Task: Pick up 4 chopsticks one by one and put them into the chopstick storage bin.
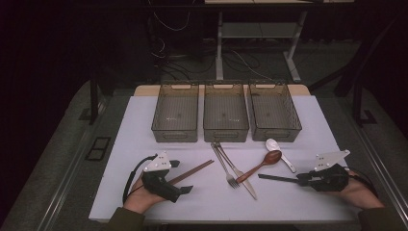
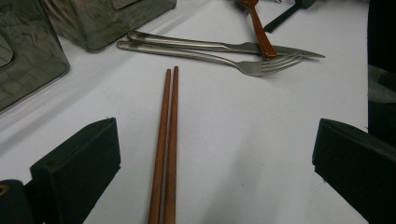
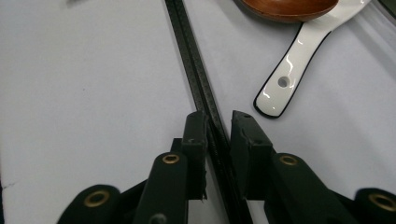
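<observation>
- Step in hand: grasping. The right gripper (image 3: 218,122) straddles the pair of slim black chopsticks (image 3: 196,70), which lie flat on the white table (image 1: 308,120) beside the white ceramic spoon (image 3: 303,51); its jaws stand nearly closed, and whether the pads press cannot be told.
- Next move, as judged: clamp fully, then lift level.
- The left gripper (image 2: 215,154) is released, its jaws wide around the brown wooden chopsticks (image 2: 166,149).

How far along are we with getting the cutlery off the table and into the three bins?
Nothing looks done: all three bins look empty. In hand: the right tongs straddle the black chopsticks, jaws nearly closed on them; the left tongs stand open around the brown chopsticks. Left on the table: fork, knife, wooden spoon and white spoon.
</observation>
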The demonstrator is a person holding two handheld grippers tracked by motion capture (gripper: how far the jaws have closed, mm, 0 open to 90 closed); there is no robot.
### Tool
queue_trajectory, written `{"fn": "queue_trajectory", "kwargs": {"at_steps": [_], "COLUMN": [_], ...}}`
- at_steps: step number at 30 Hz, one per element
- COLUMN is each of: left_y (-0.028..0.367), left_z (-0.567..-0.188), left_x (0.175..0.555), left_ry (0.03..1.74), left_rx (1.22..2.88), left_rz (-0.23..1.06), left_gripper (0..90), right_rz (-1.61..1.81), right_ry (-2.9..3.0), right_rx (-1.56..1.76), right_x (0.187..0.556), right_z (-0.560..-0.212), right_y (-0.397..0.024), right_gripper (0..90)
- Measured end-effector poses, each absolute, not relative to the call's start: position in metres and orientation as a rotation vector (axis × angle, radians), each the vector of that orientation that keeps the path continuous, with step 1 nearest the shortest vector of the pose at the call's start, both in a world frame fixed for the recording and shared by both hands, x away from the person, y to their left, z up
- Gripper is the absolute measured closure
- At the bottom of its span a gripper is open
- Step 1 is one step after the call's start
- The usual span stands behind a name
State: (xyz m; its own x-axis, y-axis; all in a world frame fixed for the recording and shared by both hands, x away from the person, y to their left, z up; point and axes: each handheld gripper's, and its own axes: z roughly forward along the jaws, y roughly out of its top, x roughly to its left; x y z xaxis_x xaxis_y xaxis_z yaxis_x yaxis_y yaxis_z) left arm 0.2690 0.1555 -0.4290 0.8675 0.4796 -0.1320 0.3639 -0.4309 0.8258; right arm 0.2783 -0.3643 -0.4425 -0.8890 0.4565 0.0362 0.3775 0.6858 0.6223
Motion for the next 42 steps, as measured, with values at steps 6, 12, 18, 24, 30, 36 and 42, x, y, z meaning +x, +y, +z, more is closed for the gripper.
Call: {"fn": "queue_trajectory", "kwargs": {"at_steps": [6, 12, 18, 24, 30, 36, 42], "left_y": [0.155, 0.156, 0.155, 0.155, 0.155, 0.155, 0.155], "left_z": [-0.429, -0.429, -0.43, -0.429, -0.43, -0.429, -0.429], "left_x": [0.269, 0.269, 0.269, 0.268, 0.269, 0.269, 0.269], "left_ry": [0.613, 0.611, 0.607, 0.608, 0.609, 0.607, 0.604], "left_rx": [2.067, 2.067, 2.072, 2.073, 2.072, 2.073, 2.074], "left_rz": [0.15, 0.15, 0.142, 0.142, 0.142, 0.142, 0.143], "left_gripper": [0.0, 0.0, 0.0, 0.0, 0.0, 0.0, 0.0], "right_rz": [0.977, 0.962, 0.947, 0.929, 0.956, 0.966, 0.997], "right_ry": [2.786, 2.806, 2.813, 2.82, 2.793, 2.757, 2.726], "right_rx": [0.695, 0.701, 0.693, 0.68, 0.691, 0.704, 0.727], "right_x": [0.277, 0.272, 0.263, 0.26, 0.261, 0.264, 0.269], "right_z": [-0.441, -0.44, -0.437, -0.438, -0.437, -0.434, -0.431], "right_y": [-0.363, -0.357, -0.341, -0.334, -0.337, -0.341, -0.345], "right_gripper": [77.7, 78.5, 81.7, 81.6, 80.4, 79.5, 76.8]}}
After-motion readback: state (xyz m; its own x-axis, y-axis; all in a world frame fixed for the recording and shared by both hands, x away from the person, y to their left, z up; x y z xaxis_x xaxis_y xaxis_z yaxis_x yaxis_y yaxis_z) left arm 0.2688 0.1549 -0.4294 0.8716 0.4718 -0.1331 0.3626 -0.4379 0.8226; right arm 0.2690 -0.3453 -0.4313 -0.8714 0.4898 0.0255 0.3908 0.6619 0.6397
